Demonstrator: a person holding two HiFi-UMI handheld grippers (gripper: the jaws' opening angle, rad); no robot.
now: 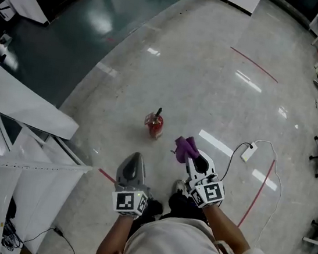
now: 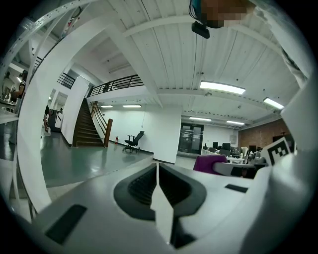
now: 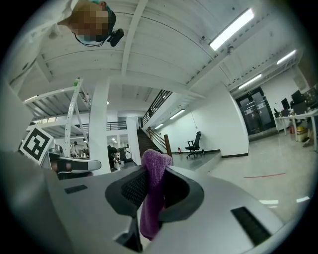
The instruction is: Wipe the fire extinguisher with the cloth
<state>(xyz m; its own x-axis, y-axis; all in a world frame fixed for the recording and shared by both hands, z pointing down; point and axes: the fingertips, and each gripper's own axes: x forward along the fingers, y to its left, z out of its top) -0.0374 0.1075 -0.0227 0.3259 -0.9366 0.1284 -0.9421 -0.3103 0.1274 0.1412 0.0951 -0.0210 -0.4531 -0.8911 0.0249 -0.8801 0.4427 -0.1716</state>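
Right tool (image 1: 187, 154), held about level, has its jaws closed on the purple cloth (image 1: 184, 146); in the right gripper view we see the cloth pinched between the pads, a fold standing above them and the rest hanging below; left tool (image 1: 135, 157), also near level, has its jaws pressed together with nothing between them.

Fire extinguisher (image 1: 155, 126) stands on the pale floor (image 1: 211, 90), ahead of both tools and well below them; from the head view we read it as lying between the lines of the two tools, slightly to the left of the cloth; its long axis appears upright, black handle uppermost and red body beneath; nothing touches it.

We judge the right hand the better placed, since it carries the cloth and sits just to the right of the extinguisher; the coming move, as we read it, calls for lowering that tool and bringing the cloth leftward against the red body; wiping is not yet begun.
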